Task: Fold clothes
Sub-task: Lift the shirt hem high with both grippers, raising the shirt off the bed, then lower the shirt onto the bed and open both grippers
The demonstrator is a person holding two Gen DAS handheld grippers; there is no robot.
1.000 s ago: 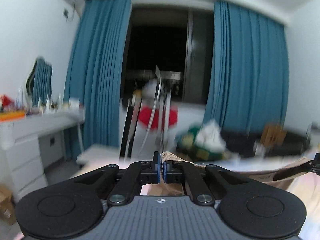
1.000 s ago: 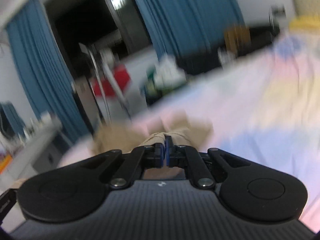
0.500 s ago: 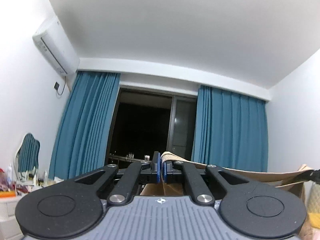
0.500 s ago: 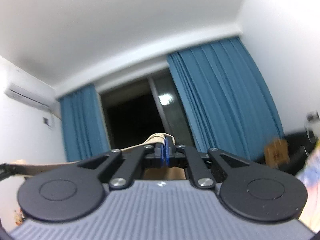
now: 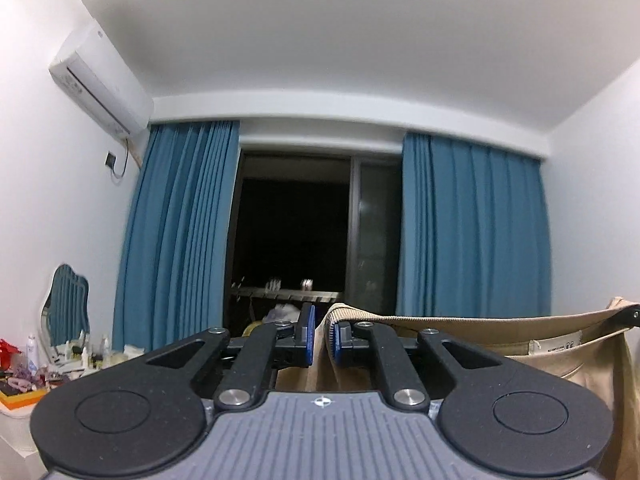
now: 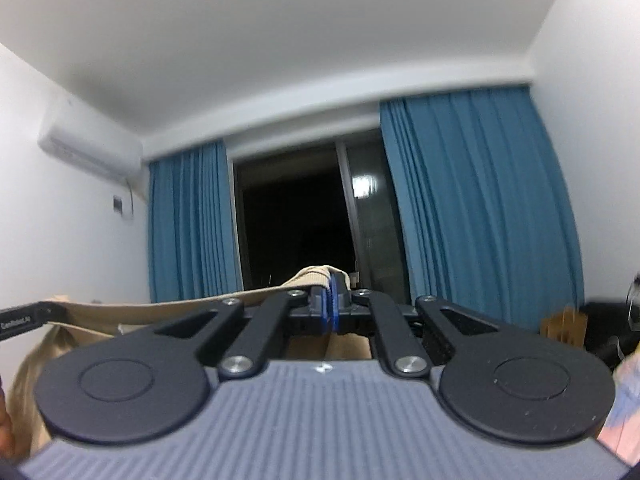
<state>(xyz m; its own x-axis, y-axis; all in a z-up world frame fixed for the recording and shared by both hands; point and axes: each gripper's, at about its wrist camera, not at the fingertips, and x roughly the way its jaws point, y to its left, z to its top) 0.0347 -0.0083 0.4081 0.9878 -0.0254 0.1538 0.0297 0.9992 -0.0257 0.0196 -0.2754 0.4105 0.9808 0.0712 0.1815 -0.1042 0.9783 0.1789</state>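
Beige garment [image 5: 532, 354], held up in the air and stretched between both tongs, ribbed hem uppermost, sewn-in label visible on the inner face. Left tongs [image 5: 319, 334] with pads parted, a visible gap between them; ribbed edge of the garment draped over the right-hand pad only, whether it is pressed from both sides cannot be told. Right tongs [image 6: 330, 312] closed, blue pads pinching the ribbed edge of the garment [image 6: 168, 306], taut band running off to the left toward the tip of the other tool at the frame edge. Lower part of the garment hidden behind both tool bodies; hanging length cut off at the frame borders. Background: teal curtains [image 5: 176, 232] flanking a dark window [image 5: 292, 232], air conditioner [image 5: 102, 80] high on the left wall, cluttered bench [image 5: 24, 388] with a mirror [image 5: 66, 310] at lower left, mostly cropped. Right-wrist view slightly blurred; objects at its lower right corner too smeared to identify.
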